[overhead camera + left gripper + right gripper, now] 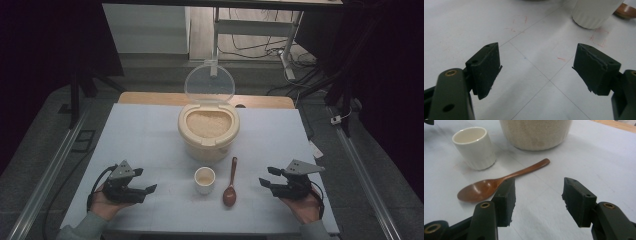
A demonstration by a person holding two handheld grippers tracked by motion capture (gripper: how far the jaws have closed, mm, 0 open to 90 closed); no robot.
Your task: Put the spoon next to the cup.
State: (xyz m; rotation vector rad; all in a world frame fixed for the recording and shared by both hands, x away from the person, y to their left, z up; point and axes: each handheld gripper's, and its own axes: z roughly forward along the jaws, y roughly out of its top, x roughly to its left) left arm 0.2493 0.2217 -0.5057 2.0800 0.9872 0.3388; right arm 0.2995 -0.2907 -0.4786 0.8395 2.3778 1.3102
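Rice fills a cream tub (pixel 208 131) standing at about 12 o'clock on the white table (pixel 145 135), its clear round lid (pixel 209 83) tipped up and back. Just in front of it, toward 6 o'clock, sits a small white ribbed cup (pixel 205 180), and right beside that cup at its 3 o'clock lies a brown wooden spoon (pixel 230 183), bowl nearest the person, handle pointing at the tub.

The left gripper (pixel 142 181) rests low at about 8 o'clock, held in a hand (pixel 102 204), its 2 jaws spread wide with nothing between them; in the left gripper view the cup (pixel 595 12) stands beyond its right jaw. The right gripper (pixel 267 177) mirrors it at about 4 o'clock, jaws likewise parted and empty, pointed toward the spoon (pixel 499 183), with the cup (pixel 474 147) and tub (pixel 536 133) farther off
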